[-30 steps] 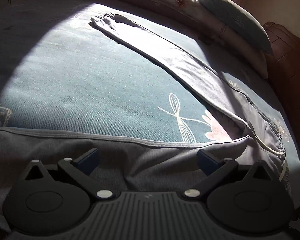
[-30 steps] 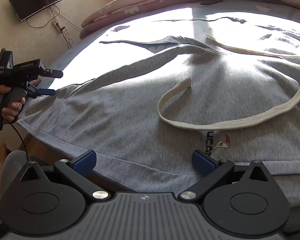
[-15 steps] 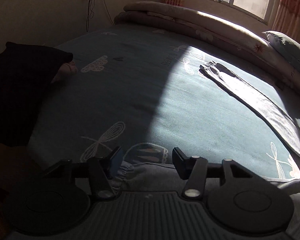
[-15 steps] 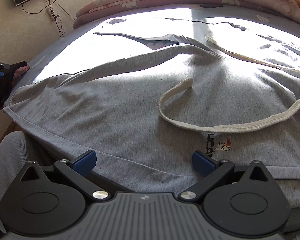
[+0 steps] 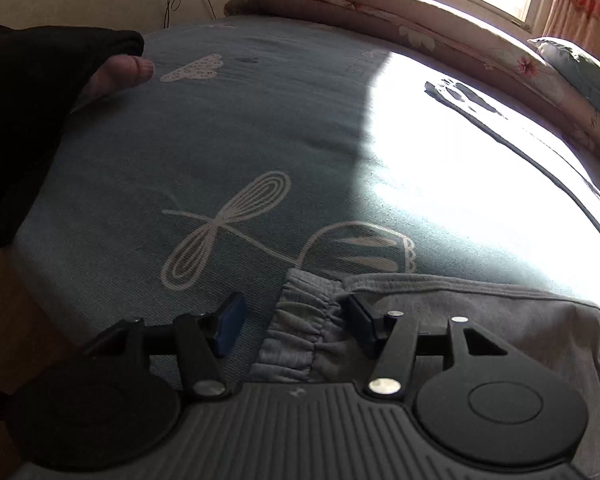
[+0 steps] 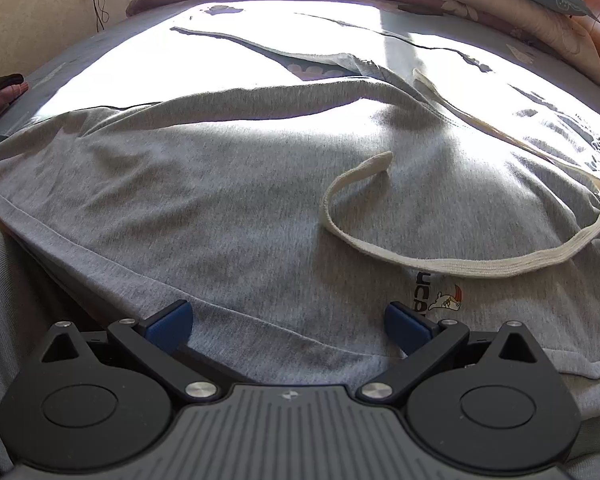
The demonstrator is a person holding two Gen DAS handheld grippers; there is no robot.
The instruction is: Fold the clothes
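Grey sweatpants (image 6: 228, 200) lie spread on the bed, with a white drawstring (image 6: 440, 264) looped over them and a small bird logo (image 6: 446, 300). In the left wrist view a gathered elastic cuff (image 5: 300, 320) of the grey fabric lies between the jaws of my left gripper (image 5: 296, 326). The jaws are opening, and the left pad stands clear of the cuff. My right gripper (image 6: 288, 324) is wide open just over the pants' near hem, holding nothing. A far leg (image 5: 500, 120) stretches away in the sunlight.
The teal bedsheet (image 5: 220, 152) carries dragonfly prints. A rolled floral quilt (image 5: 380, 8) and a pillow (image 5: 580, 68) lie along the far side. A hand in a black fingerless glove (image 5: 116, 72) rests at the bed's left edge. The bed's near edge drops off at lower left.
My left gripper has moved left along the near edge of the bed to the gathered cuff, and its jaws have narrowed from wide open. The right gripper has barely shifted and stays wide open.
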